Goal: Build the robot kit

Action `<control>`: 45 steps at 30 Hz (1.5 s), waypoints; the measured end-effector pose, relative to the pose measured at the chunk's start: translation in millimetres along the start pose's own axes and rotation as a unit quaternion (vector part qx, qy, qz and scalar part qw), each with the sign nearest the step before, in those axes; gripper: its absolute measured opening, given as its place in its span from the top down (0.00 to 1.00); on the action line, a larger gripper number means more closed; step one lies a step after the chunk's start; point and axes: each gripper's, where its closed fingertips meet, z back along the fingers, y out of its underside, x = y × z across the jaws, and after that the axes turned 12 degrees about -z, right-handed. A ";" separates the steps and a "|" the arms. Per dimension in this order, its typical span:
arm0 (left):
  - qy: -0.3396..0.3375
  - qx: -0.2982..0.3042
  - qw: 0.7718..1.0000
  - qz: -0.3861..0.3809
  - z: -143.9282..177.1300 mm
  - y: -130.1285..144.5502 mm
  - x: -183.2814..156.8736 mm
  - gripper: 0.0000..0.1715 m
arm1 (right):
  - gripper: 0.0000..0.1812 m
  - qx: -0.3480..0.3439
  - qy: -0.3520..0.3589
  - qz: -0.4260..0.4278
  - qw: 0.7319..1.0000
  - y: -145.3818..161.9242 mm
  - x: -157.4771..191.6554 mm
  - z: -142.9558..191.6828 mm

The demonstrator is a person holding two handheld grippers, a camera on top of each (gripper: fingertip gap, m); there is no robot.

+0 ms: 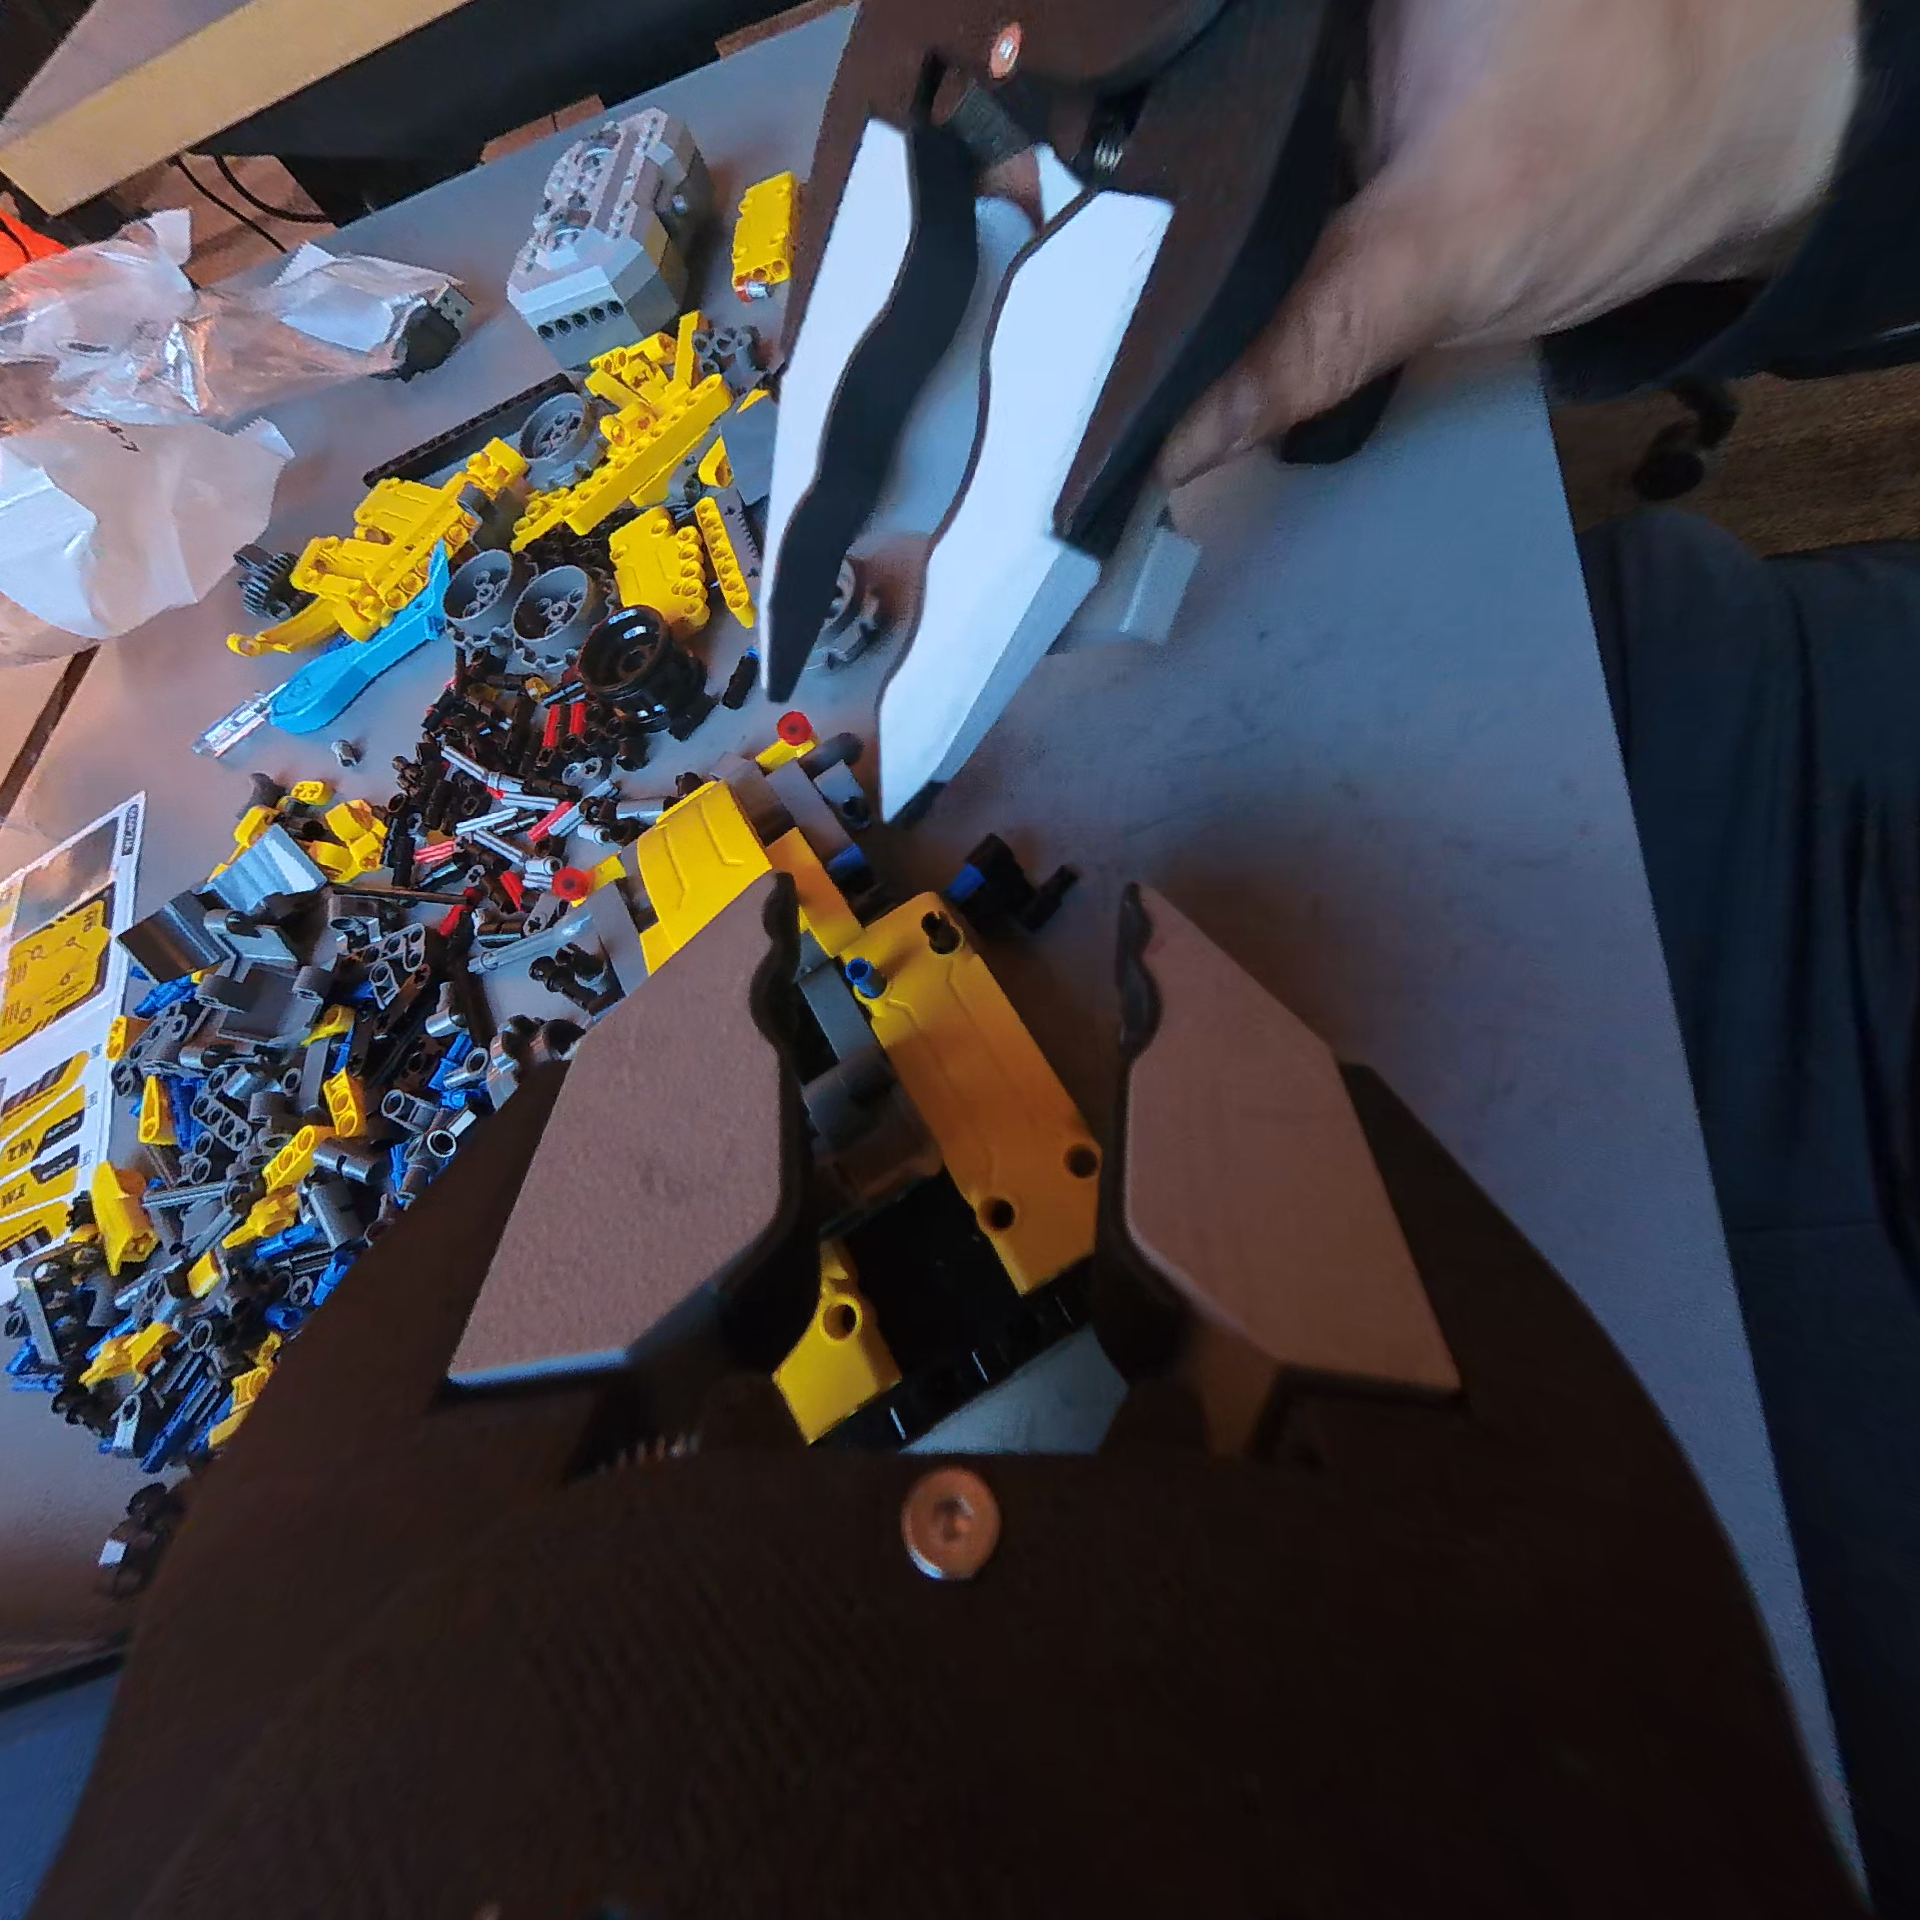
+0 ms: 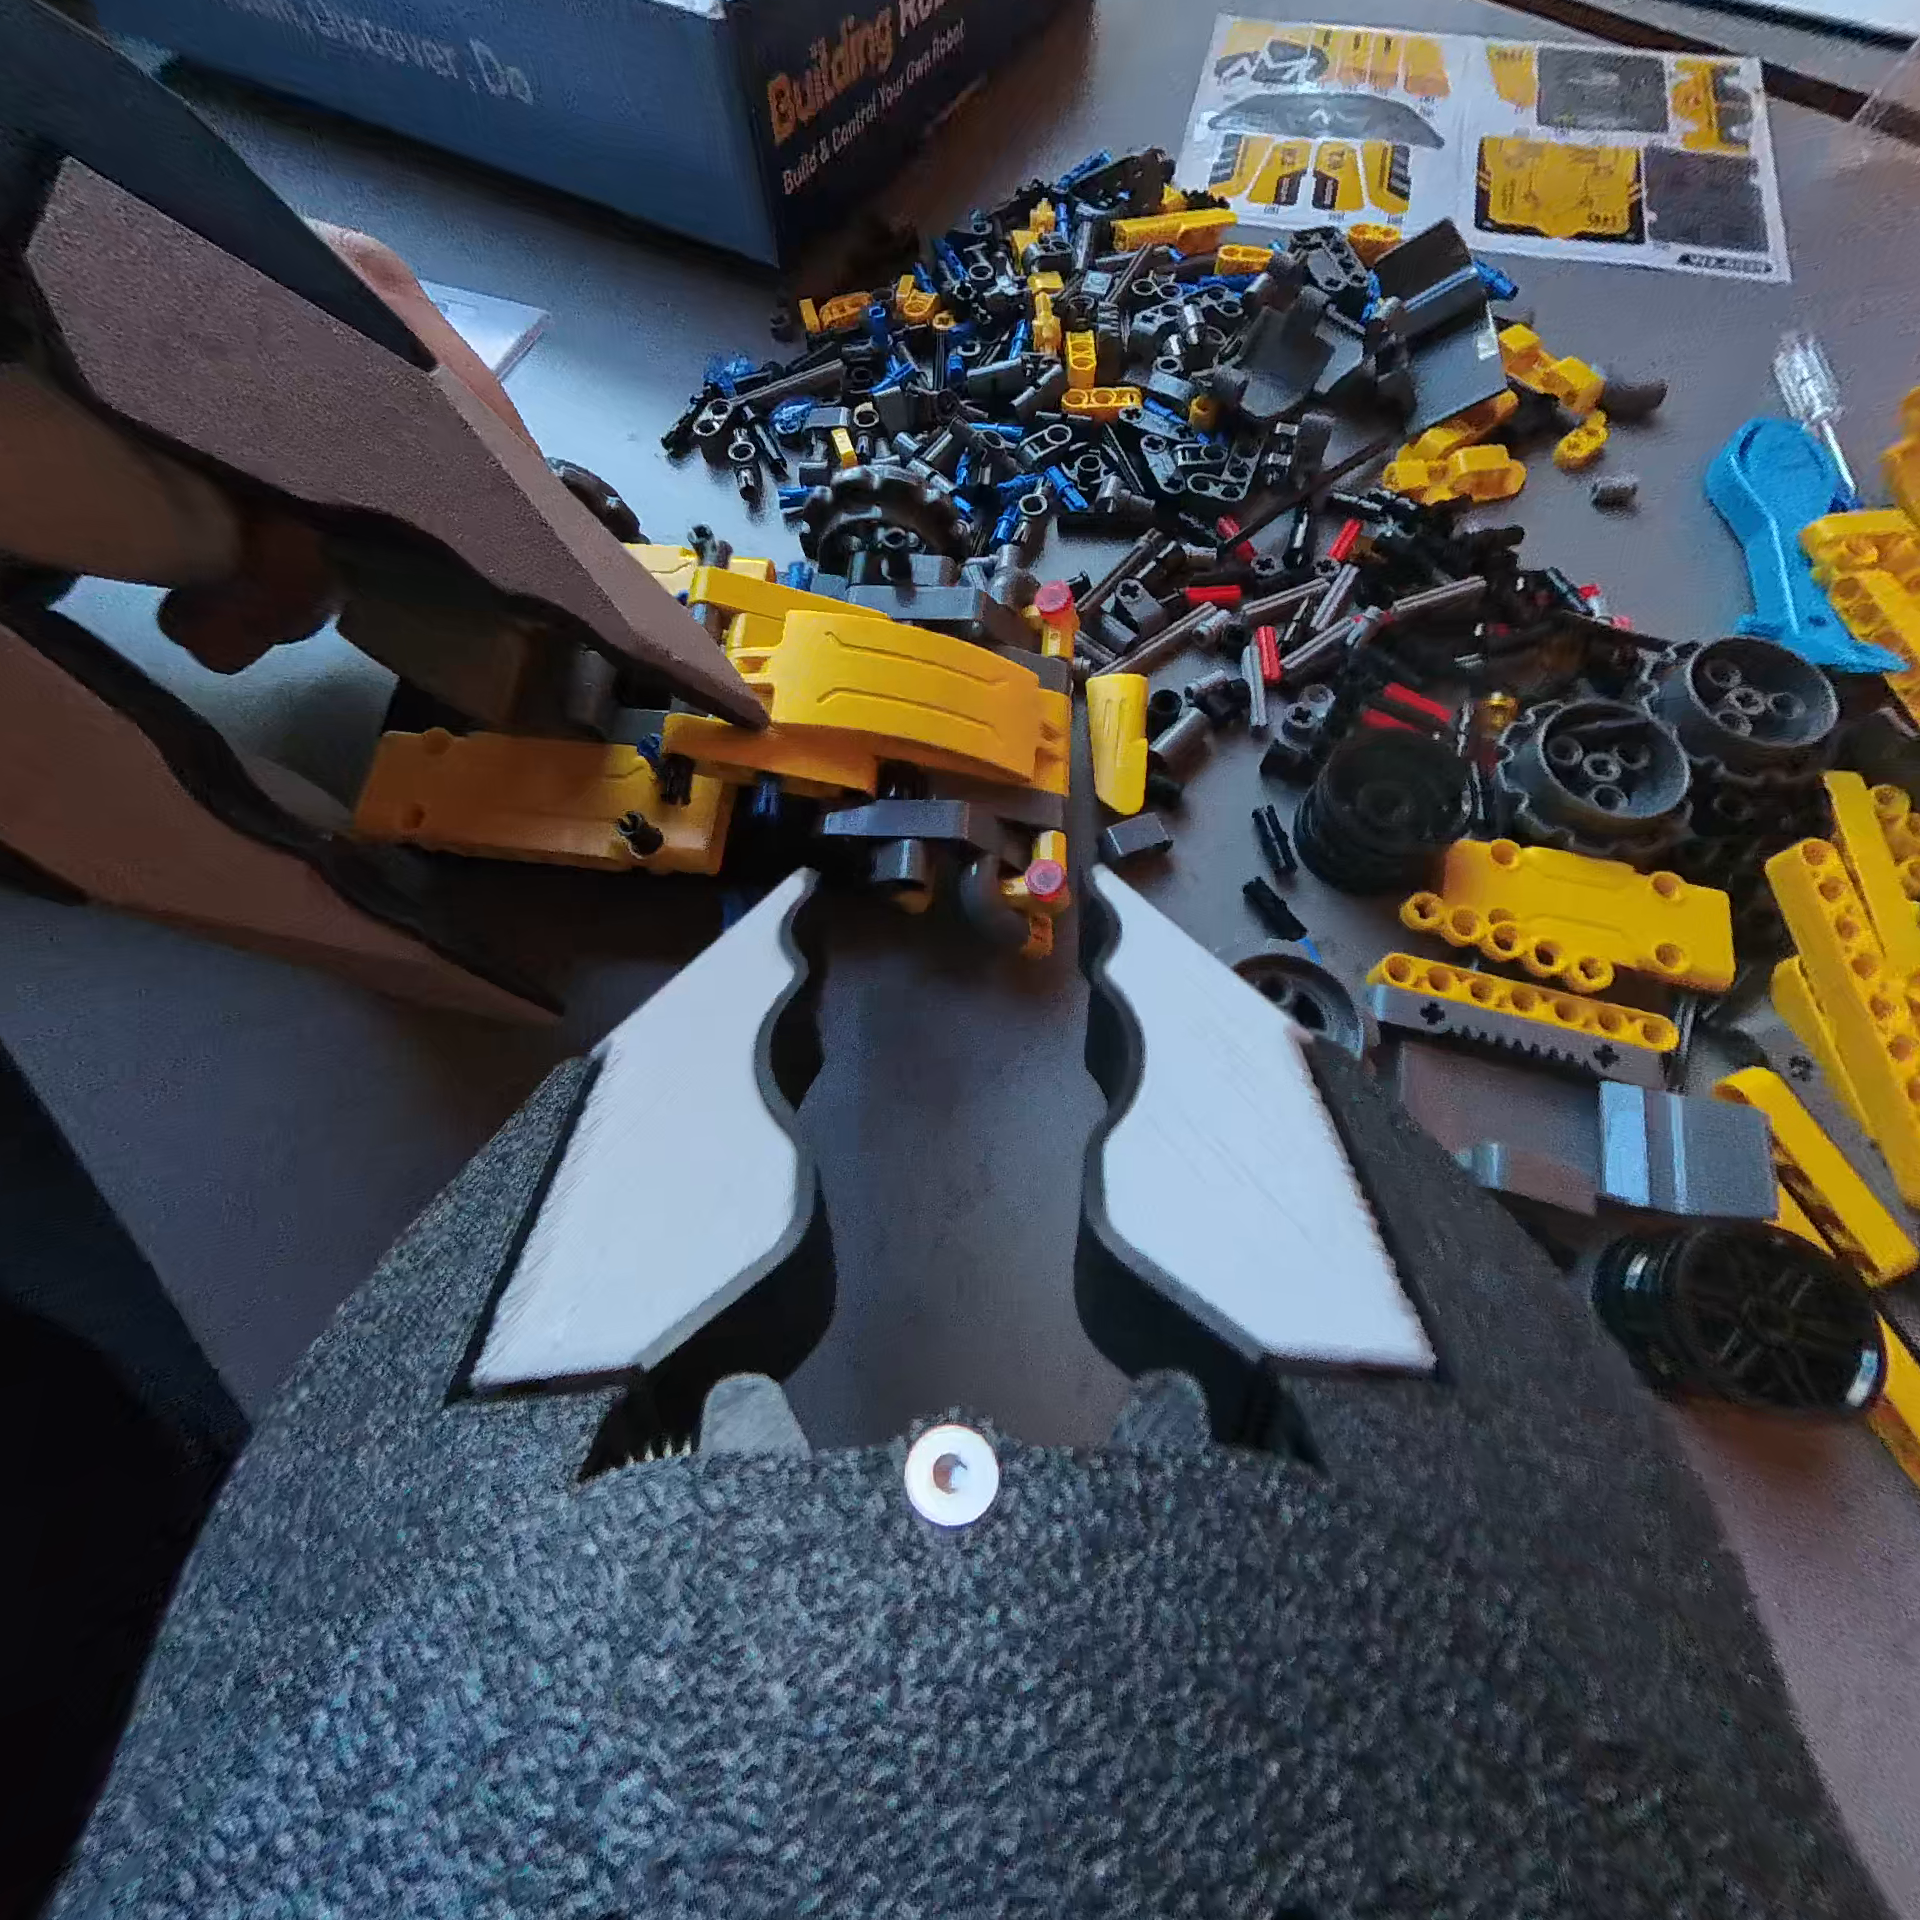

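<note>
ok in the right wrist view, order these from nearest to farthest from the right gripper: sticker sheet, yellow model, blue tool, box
1. yellow model: just ahead of the right gripper, at its open fingers.
2. blue tool: off to the right, past the wheels.
3. box and sticker sheet: both at the far edge, box far left, sheet far right; too close to call.

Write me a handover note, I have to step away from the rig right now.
Left gripper: fingers straddle the yellow part-built model on the table; whether it is clamped is unclear.
Right gripper: open, empty, tips just short of the model's red-studded end.
Loose parts pile, wheels and sticker sheet lie beyond the model; box at the back.
</note>
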 end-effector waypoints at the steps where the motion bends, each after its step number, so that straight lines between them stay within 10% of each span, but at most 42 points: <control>1: 0.000 0.000 1.000 0.000 0.0 0.0 -0.1 0.66 | 0.74 0.004 0.001 -0.003 1.000 0.6 -1.9 -2.0; 45: -0.002 -0.001 1.000 -0.006 -0.9 2.5 0.0 0.64 | 0.74 0.064 -0.129 -0.141 0.980 -0.1 2.3 -11.3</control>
